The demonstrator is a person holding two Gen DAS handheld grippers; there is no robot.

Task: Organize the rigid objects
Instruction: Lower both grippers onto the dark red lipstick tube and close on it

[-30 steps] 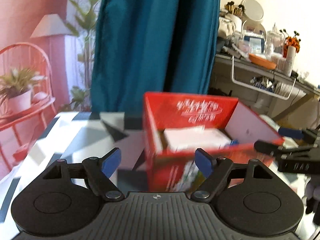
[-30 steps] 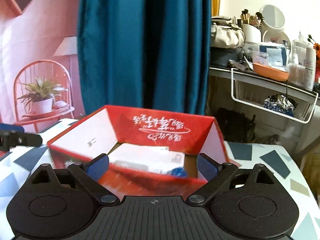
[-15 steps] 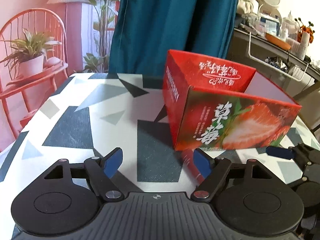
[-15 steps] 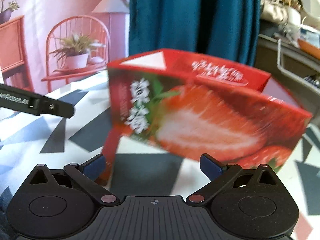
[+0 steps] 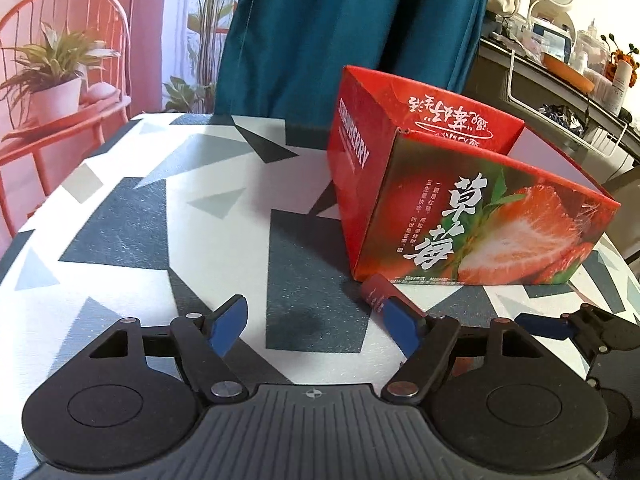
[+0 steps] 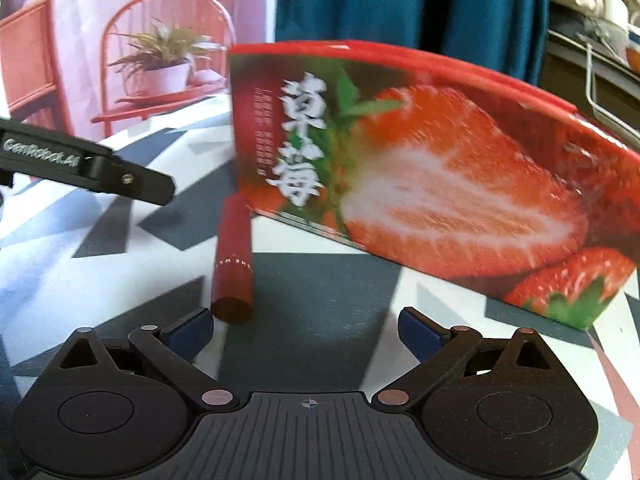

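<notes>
Red tube (image 6: 234, 258) beside right tongs (image 6: 306, 330)

you're looking at a glossy printed cardboard strawberry box (image 5: 460, 208), its sheen catching light at centre right of the left wrist frame. the red tube (image 6: 234, 256) at lower left of the right wrist frame looks smooth, with a dull satin finish. the tabletop (image 5: 132, 232) reads as matt, faintly grainy. the curtain (image 5: 360, 32) at top centre is soft cloth. your left gripper (image 5: 314, 326) is matt black plastic with ribbed housing, metal pivot pins and blue pads.
</notes>
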